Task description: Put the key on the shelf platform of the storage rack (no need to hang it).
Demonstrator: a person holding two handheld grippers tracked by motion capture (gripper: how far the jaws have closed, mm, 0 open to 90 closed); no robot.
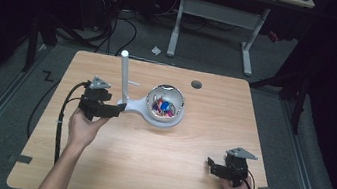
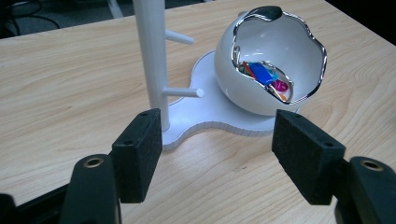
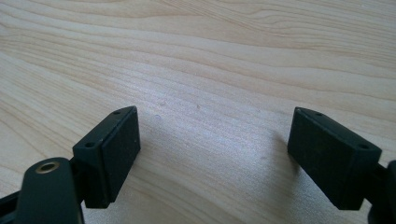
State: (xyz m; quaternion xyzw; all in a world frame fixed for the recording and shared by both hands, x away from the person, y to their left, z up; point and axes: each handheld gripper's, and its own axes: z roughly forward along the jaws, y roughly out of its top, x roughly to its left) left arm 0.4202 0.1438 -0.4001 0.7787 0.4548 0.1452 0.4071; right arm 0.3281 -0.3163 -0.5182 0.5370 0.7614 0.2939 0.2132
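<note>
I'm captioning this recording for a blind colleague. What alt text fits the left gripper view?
An open left gripper, its two black jaws wide apart, faces a white stand on a light wooden table. The stand carries an upright post with short pegs and a white egg-shaped bowl with a chrome rim, holding colourful keys.

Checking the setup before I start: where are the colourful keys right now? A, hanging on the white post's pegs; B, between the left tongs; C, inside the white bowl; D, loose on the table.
C: the colourful keys lie inside the white bowl on its stand.
</note>
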